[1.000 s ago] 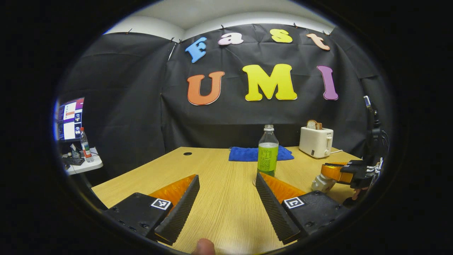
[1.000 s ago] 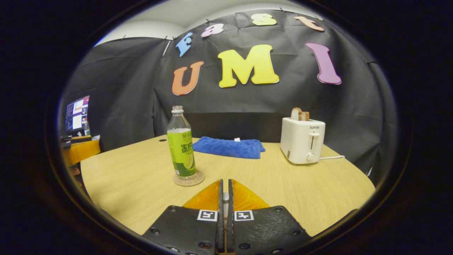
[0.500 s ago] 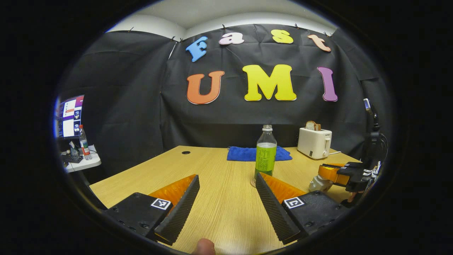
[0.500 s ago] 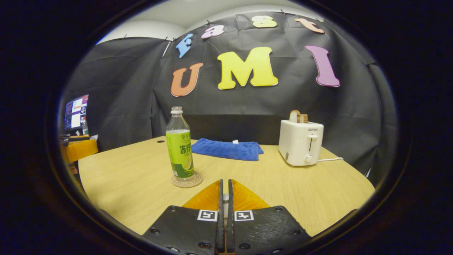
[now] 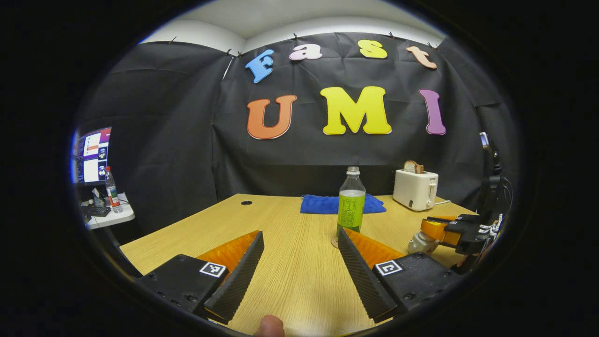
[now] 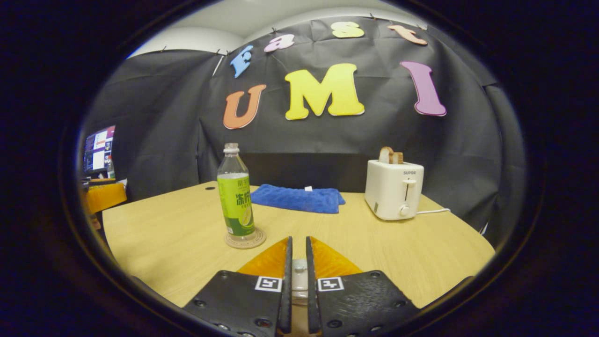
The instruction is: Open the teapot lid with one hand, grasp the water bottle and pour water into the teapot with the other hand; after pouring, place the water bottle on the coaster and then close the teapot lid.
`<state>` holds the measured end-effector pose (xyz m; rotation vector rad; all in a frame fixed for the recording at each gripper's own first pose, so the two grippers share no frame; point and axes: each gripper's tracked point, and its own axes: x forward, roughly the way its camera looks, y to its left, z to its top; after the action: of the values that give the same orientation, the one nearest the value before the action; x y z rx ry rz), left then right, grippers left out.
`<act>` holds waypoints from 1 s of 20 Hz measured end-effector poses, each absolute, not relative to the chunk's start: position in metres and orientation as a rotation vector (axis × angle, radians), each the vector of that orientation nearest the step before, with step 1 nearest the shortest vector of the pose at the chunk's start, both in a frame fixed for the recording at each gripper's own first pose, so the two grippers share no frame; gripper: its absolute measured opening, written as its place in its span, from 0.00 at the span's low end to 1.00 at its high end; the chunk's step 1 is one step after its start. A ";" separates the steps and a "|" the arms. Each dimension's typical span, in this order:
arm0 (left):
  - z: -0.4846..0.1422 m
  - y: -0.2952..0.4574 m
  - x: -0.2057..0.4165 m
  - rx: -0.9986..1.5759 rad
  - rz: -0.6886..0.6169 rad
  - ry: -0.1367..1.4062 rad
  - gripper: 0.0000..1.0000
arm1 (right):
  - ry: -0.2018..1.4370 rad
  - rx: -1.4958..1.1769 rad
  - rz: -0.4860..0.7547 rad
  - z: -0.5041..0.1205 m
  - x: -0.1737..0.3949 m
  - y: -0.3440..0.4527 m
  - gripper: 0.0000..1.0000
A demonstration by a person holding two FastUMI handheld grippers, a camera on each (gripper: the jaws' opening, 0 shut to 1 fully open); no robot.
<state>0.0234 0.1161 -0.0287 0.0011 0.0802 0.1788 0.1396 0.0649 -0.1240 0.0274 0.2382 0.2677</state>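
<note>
Left gripper (image 5: pixel 299 262): fingers spread wide, nothing between them, held over the wooden table (image 5: pixel 290 281). A fingertip of the person's hand pokes in at the bottom edge of the left gripper view. Just past the tip of its right-side finger stands the water bottle (image 5: pixel 351 202), upright, uncapped, green label, on a round coaster (image 5: pixel 335 242) that peeks out beside that finger. Behind the bottle, a blue cloth (image 5: pixel 323 205) lies flat; right of that, a white toaster (image 5: pixel 416 188) with bread in the slots. Far right and low, the right gripper (image 5: pixel 433 231) sits over a small pale teapot (image 5: pixel 421 243), mostly hidden by it. Far left, off the table: a side desk with a monitor (image 5: pixel 92 157) and another bottle.

Right gripper (image 6: pixel 296 262): fingers nearly together, a narrow gap with a pale knob of the teapot lid (image 6: pixel 299 276) seen in it; whether both fingers press on it I cannot tell. Ahead and left, near the fingertips, the water bottle (image 6: pixel 236 196) on its coaster (image 6: pixel 245 238). Beyond, the blue cloth (image 6: pixel 297 198); ahead right, the toaster (image 6: pixel 394 188), cord trailing right. At the far left edge, part of the left gripper (image 6: pixel 105 196).
</note>
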 end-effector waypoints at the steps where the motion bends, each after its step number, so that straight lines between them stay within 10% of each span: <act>1: -0.027 0.114 0.023 -0.001 0.176 0.073 1.00 | 0.217 0.042 0.258 -0.115 0.137 0.061 0.18; 6: -0.010 0.082 0.020 -0.006 0.120 0.039 0.99 | 0.094 0.039 0.172 -0.064 0.114 0.027 0.86; 8: -0.007 0.066 0.016 -0.019 0.089 0.039 0.99 | 0.053 0.021 0.143 -0.043 0.095 0.014 0.98; 20: 0.025 0.010 -0.026 0.028 -0.013 -0.042 0.99 | 0.015 0.034 0.062 -0.012 -0.011 -0.002 0.98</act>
<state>-0.0258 0.0099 0.0246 0.0279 -0.0416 -0.0125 -0.0107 -0.0024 -0.0120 0.0341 0.0154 0.0617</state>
